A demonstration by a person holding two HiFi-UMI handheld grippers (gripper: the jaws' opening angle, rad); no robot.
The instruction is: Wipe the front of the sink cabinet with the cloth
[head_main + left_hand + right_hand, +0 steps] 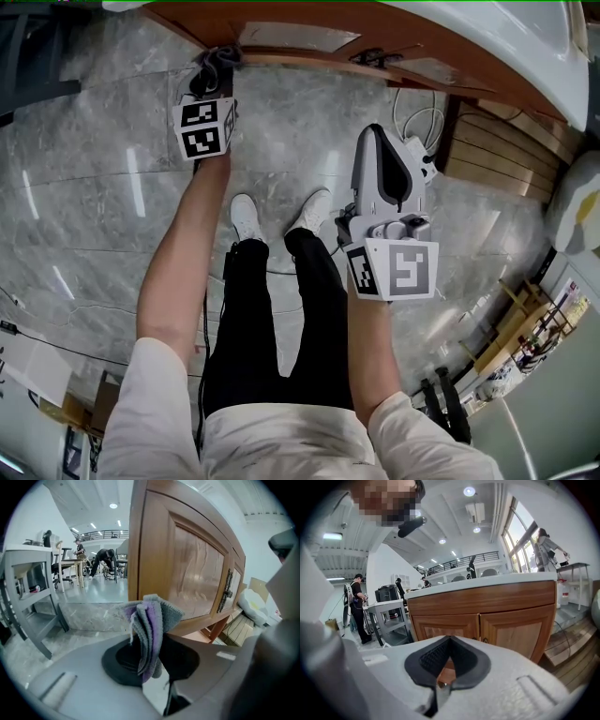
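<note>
The wooden sink cabinet (309, 45) runs along the top of the head view under a white sink top (506, 42). My left gripper (214, 70) is shut on a grey and purple cloth (219, 58), held close to the cabinet's left end. In the left gripper view the bunched cloth (152, 620) sticks up between the jaws of that gripper (149, 649), just short of the panelled cabinet door (192, 573). My right gripper (377, 133) hangs back from the cabinet, shut with nothing in it. The right gripper (449, 639) faces the two cabinet doors (506, 620) from a distance.
The person's shoes (246, 217) stand on the grey marble floor (94, 187). Cables (419, 122) and wooden pallets (492, 150) lie to the cabinet's right, beside a white bag (581, 211). A grey metal table (28, 583) stands left of the cabinet.
</note>
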